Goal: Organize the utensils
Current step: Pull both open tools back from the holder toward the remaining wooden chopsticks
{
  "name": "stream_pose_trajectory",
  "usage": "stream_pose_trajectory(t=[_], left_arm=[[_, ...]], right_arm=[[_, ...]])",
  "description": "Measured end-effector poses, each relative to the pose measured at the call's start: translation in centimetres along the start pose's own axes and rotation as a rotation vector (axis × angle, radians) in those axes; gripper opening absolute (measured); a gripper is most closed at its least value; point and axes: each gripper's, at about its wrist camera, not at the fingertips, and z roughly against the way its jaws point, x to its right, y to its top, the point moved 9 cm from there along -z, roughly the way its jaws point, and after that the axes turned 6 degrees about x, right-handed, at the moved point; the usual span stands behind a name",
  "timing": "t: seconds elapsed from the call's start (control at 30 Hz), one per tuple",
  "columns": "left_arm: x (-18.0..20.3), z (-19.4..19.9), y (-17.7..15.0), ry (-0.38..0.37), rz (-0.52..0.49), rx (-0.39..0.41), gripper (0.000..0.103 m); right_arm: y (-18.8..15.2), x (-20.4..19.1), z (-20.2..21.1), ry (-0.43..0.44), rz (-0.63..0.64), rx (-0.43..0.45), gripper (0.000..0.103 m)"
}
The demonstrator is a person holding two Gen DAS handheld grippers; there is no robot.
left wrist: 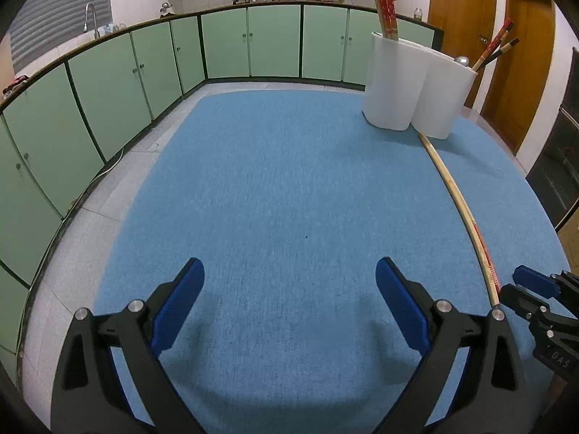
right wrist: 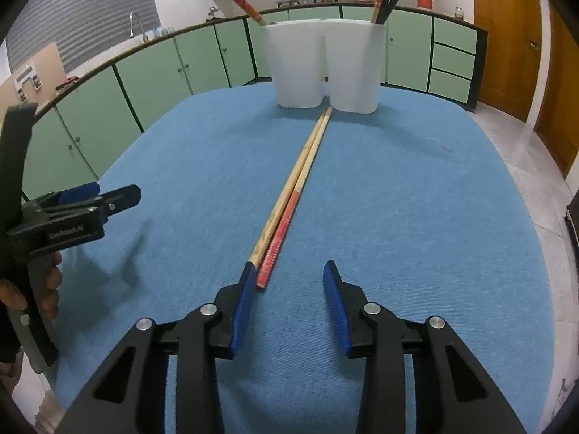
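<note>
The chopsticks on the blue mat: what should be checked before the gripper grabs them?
1. Chopsticks lie flat, side by side on the mat: ok.
2. Right gripper open, nothing held: ok.
3. Both chopstick ends between its pads: not ok. The near ends lie at the left pad, one seemingly hidden behind it, not centred.
4. Left gripper open, off to the side, out of the way: ok.
5. White holder upright: ok.
6. Room left in the holder: cannot tell, the inside is not visible.
</note>
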Motion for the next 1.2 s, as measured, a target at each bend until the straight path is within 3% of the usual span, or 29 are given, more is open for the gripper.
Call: stream_pose_trajectory(t=[0.27,0.4,0.53,0.73,1.2], left_arm=[[0.4,-0.1,0.2,-0.003,0.002,-0.006,0.093],[0.8,-0.1,0.3,-0.006,-0.001,-0.003,0.093],[1.2,0.2,0.1,-0.015,-0.006,0.001,0.093],[2.0,0.3,0.0,-0.026,-0.021,-0.001,0.093],[1.1,-0.1,-0.4,-0.017,-0.006,-0.013,0.093]], right_arm=[[0.1,0.3,-0.1,-0.018,0.014,-0.005,0.036],[0.3,2.2,0.4,-0.07,-0.011,0.004,0.036],[0.3,3.3,0.9,-0.043,-0.066,0.013,0.036],[-0.4,1.7,1.3,0.034,-0.054,0.014,0.036],[0.0,-0.5,-0.3,0.008,0.037,-0.013,0.035]])
